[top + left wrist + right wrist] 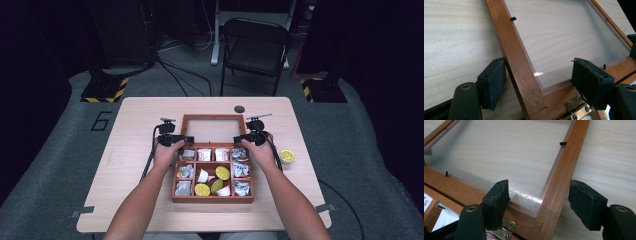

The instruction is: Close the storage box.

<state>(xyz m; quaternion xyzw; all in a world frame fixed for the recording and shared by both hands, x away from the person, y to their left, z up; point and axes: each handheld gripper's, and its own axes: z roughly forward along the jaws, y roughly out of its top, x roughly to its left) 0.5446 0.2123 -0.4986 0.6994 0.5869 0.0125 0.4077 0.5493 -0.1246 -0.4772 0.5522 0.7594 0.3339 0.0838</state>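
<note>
A wooden compartment box (212,199) sits mid-table with its glass-paned lid (212,118) swung open and lying flat behind it. My left gripper (170,136) is at the lid's left rear corner. It is open (541,75), its jaws straddling the lid's left frame rail (516,57) beside a brass hinge (576,107). My right gripper (252,135) is at the lid's right corner, also open (541,200), with the right frame rail (564,167) between its pads and a hinge (506,230) just below. Neither gripper clamps the wood.
The box holds foil packets, white cups and yellow-green lime pieces (222,173). A small yellow cup (287,156) stands on the table right of the box. A black disc (239,109) lies behind the lid. A folding chair (255,45) stands beyond the table.
</note>
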